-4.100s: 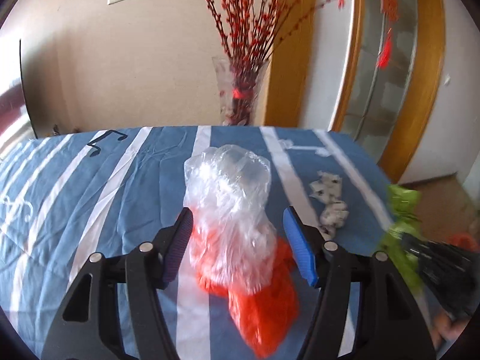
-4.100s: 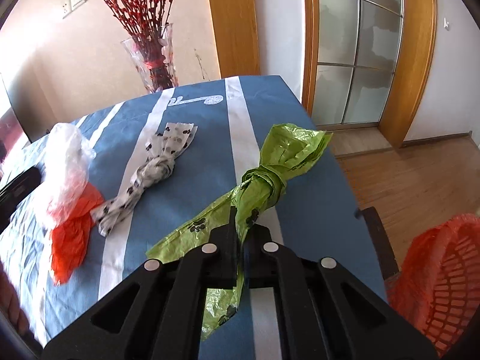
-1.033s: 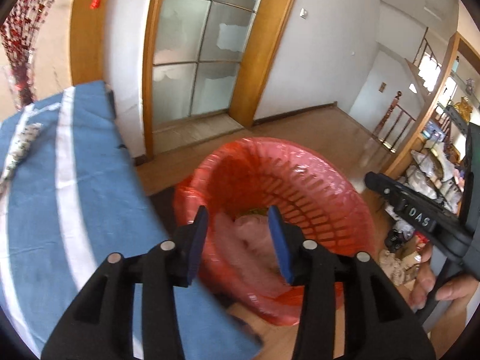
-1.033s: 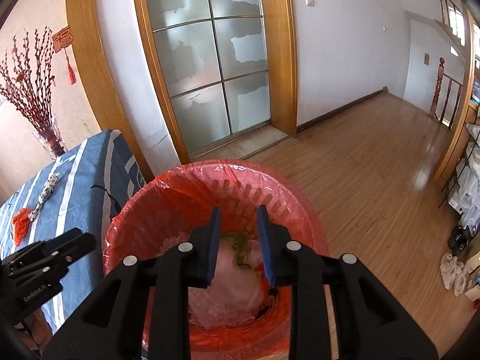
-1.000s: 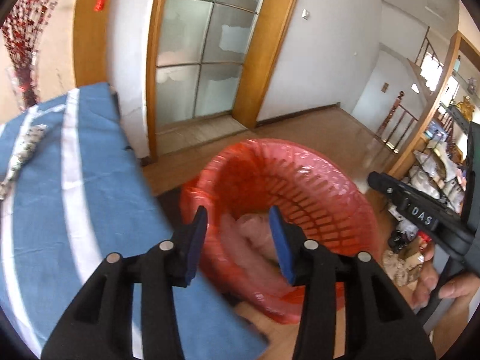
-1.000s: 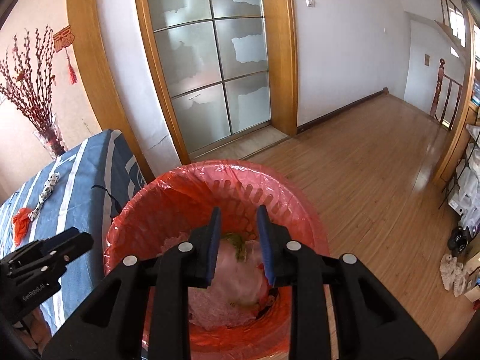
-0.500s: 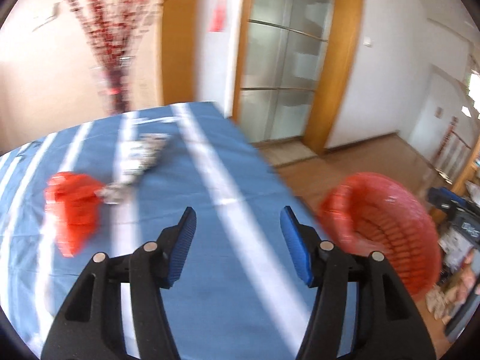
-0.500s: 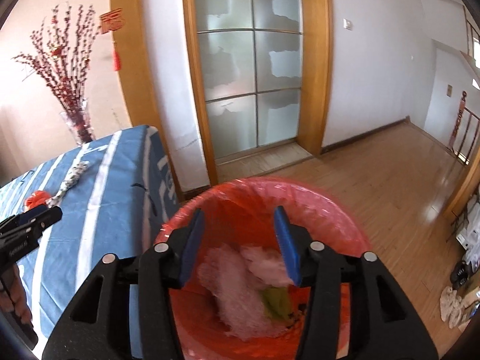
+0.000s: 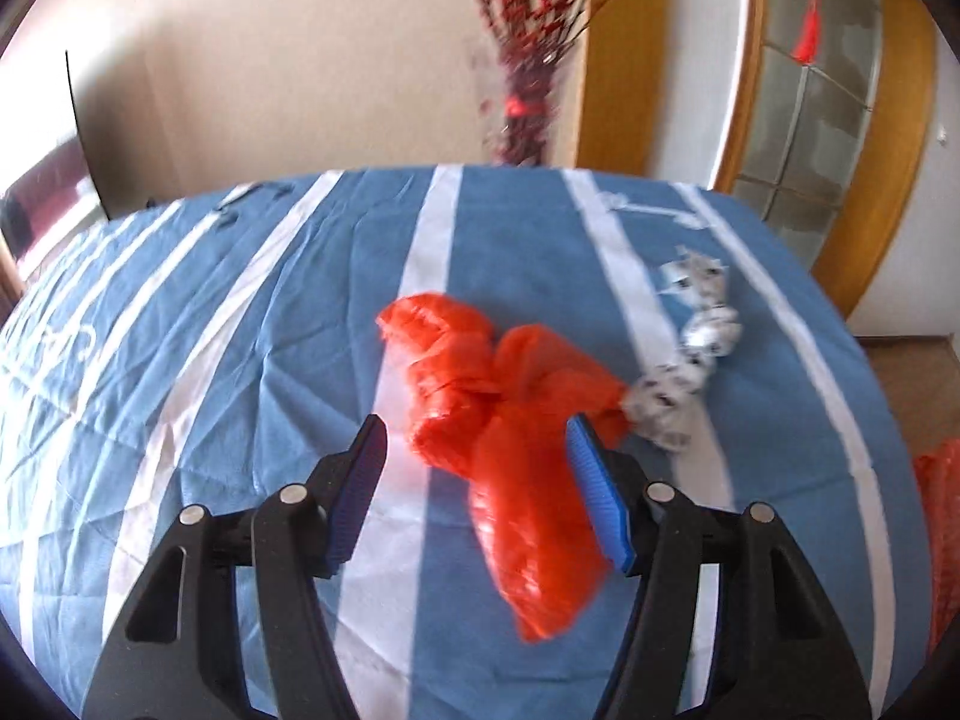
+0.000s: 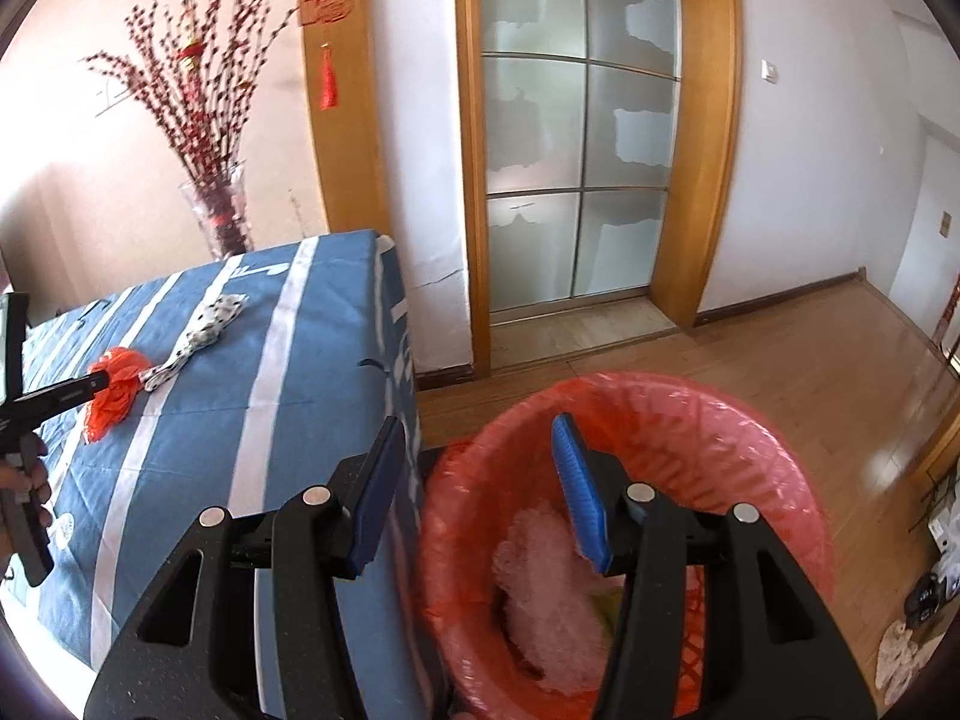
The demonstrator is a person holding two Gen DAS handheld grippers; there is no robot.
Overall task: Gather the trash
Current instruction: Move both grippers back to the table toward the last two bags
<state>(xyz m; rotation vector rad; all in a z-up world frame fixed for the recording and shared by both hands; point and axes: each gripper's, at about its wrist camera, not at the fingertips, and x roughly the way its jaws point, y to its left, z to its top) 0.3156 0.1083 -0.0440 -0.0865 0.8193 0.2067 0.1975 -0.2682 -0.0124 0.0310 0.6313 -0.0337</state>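
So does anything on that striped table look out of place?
Yes: a crumpled orange plastic bag and a knotted spotted bag lie loose on the blue striped cloth, touching end to end. They look like litter.

Red basket (image 9: 942, 540) cut by right edge; branch vase (image 9: 522, 108) motion-blurred; bin contents (image 10: 558, 594) partly behind jaws.

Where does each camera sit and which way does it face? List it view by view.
Left wrist: on the left gripper, looking down over the striped tablecloth at the orange bag; its jaws are opening, the bag lying past its fingertips.
Right wrist: on the right gripper, over the red basket beside the table, facing the glass door; its jaws are open and empty.
Shared: orange bag, spotted bag, tablecloth, basket; the right view also shows the left gripper.
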